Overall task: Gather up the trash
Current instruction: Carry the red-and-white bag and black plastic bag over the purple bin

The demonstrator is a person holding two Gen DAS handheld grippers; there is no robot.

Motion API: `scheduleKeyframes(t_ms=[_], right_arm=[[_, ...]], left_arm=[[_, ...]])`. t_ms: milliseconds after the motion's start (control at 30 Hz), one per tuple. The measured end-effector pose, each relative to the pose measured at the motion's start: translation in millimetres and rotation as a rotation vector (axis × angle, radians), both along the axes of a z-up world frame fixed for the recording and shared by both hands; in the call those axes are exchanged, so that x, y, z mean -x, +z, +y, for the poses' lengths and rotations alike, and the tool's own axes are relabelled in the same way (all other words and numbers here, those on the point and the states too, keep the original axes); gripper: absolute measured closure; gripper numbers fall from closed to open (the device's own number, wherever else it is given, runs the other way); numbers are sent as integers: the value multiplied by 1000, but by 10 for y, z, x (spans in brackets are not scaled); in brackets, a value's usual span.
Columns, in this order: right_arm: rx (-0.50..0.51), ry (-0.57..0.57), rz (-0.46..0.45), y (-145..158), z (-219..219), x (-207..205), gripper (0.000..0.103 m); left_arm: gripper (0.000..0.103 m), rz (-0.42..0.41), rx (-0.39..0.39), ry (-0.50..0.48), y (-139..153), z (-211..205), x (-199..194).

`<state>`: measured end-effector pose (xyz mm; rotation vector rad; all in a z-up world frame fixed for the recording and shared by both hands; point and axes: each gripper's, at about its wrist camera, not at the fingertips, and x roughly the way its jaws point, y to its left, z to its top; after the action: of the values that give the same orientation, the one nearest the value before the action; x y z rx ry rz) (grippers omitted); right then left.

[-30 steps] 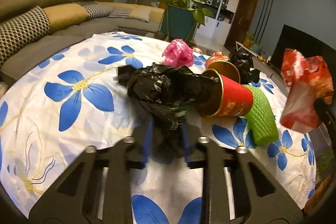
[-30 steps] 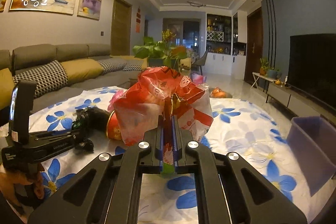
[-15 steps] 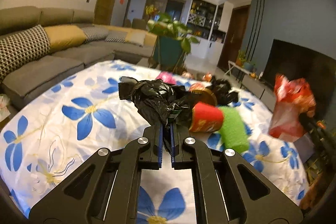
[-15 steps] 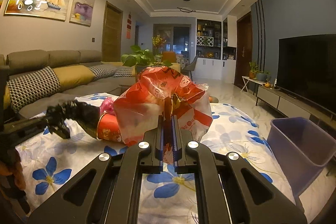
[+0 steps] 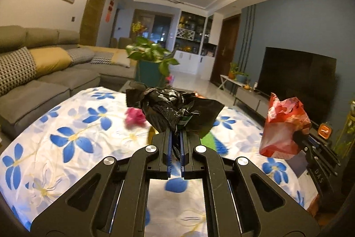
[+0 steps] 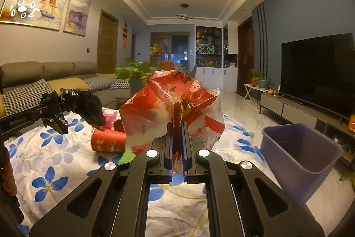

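Observation:
My left gripper (image 5: 175, 133) is shut on a crumpled black plastic bag (image 5: 175, 108) and holds it above the flowered table (image 5: 66, 143). The black bag also shows in the right wrist view (image 6: 75, 107), at the left. My right gripper (image 6: 178, 126) is shut on a red and white plastic bag (image 6: 175, 108), held in the air; the red bag also shows in the left wrist view (image 5: 285, 128), at the right. A purple bin (image 6: 299, 154) stands at the right beyond the table edge, lower than the red bag.
On the table lie a red cup (image 6: 108, 140) on its side, a pink crumpled bag (image 5: 135, 117) and a green piece (image 6: 126, 157). A sofa (image 5: 44, 72) runs along the left. A potted plant (image 5: 150, 59) stands behind the table. A TV (image 6: 319, 72) is at the right.
My left gripper closed on the black bag and lifted it off the table. My right gripper rose with the red bag, and the purple bin came nearer in its view.

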<state>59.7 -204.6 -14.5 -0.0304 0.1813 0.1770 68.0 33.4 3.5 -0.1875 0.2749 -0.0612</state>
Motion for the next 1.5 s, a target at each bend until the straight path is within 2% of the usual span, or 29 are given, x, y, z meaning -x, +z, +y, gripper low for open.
scheduleKeyframes(t_ms=[400, 967, 1500], right_arm=[[-18, -88, -23, 52, -373, 79, 95], [-12, -218, -62, 117, -913, 44, 95], [-15, -416, -95, 198, -1691, -65, 95]], left_arm=[[98, -18, -43, -105, 93, -511, -114], [98, -49, -95, -262, 170, -1285, -523], [98, -91, -120, -477, 215, -2348, -963]])
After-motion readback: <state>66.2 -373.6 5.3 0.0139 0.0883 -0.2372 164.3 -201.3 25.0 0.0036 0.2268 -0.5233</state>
